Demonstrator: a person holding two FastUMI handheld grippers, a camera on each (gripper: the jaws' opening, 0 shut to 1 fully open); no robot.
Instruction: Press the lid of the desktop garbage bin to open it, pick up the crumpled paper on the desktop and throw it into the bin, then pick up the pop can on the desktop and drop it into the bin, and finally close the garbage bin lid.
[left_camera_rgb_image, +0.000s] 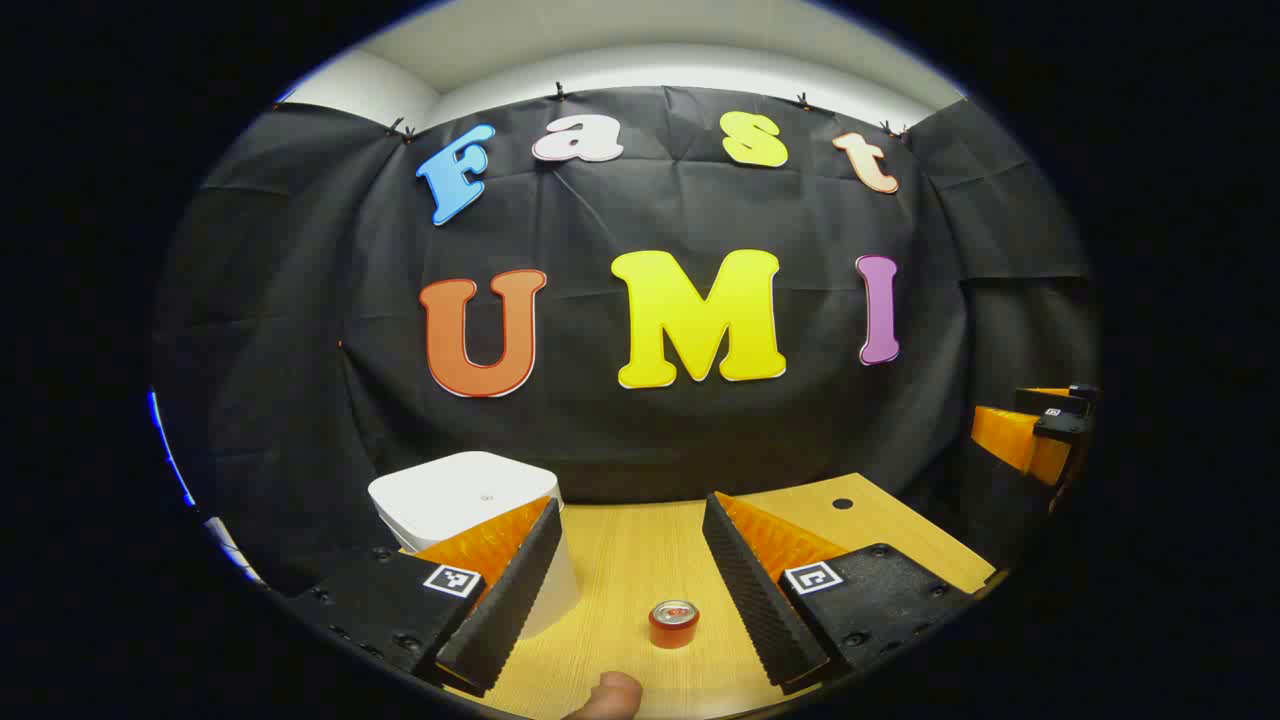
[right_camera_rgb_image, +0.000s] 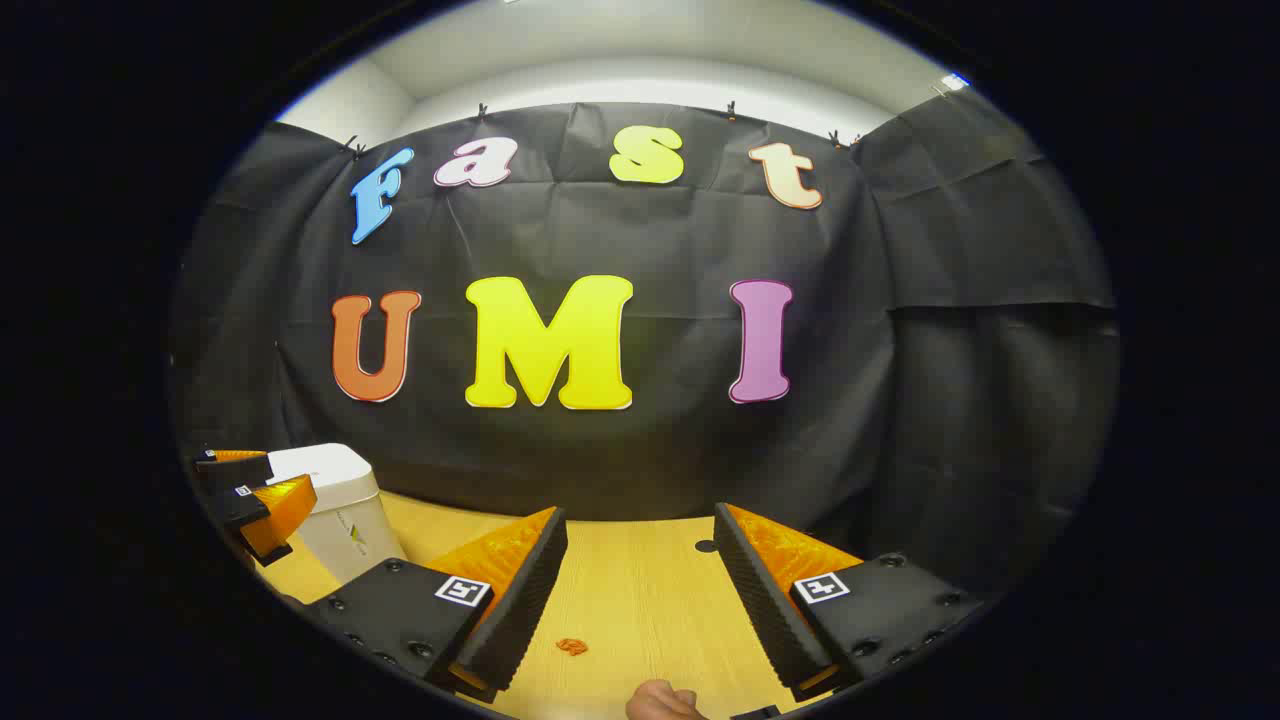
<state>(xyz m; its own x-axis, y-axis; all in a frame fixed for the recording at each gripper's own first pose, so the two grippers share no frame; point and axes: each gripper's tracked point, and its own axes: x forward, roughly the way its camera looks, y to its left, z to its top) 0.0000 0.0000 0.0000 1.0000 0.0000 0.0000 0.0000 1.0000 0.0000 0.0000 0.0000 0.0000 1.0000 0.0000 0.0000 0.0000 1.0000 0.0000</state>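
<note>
**Bin shut, can and paper on the desk, both grippers spread wide**

The white garbage bin (left_camera_rgb_image: 465, 500) stands on the wooden desk (left_camera_rgb_image: 620, 560) at its far left, against the black cloth wall, lid down. In the left gripper view its lower right side is hidden behind that gripper's own left finger; in the right gripper view the other gripper, at the left edge, covers part of it.

The pop can (left_camera_rgb_image: 674, 623) stands upright on the desk, seen from above, low between the fingers of the left gripper (left_camera_rgb_image: 628, 590) without touching either. The small orange crumpled paper (right_camera_rgb_image: 572, 646) lies on the desk between the fingers of the right gripper (right_camera_rgb_image: 640, 600), nearer the left one; it is too small for its folds to be made out.

Both grippers are wide apart and hold nothing. A fingertip (left_camera_rgb_image: 607, 697) shows cut off at the bottom edge of the left gripper view, and part of a hand (right_camera_rgb_image: 665, 702) at the bottom of the right gripper view.
</note>
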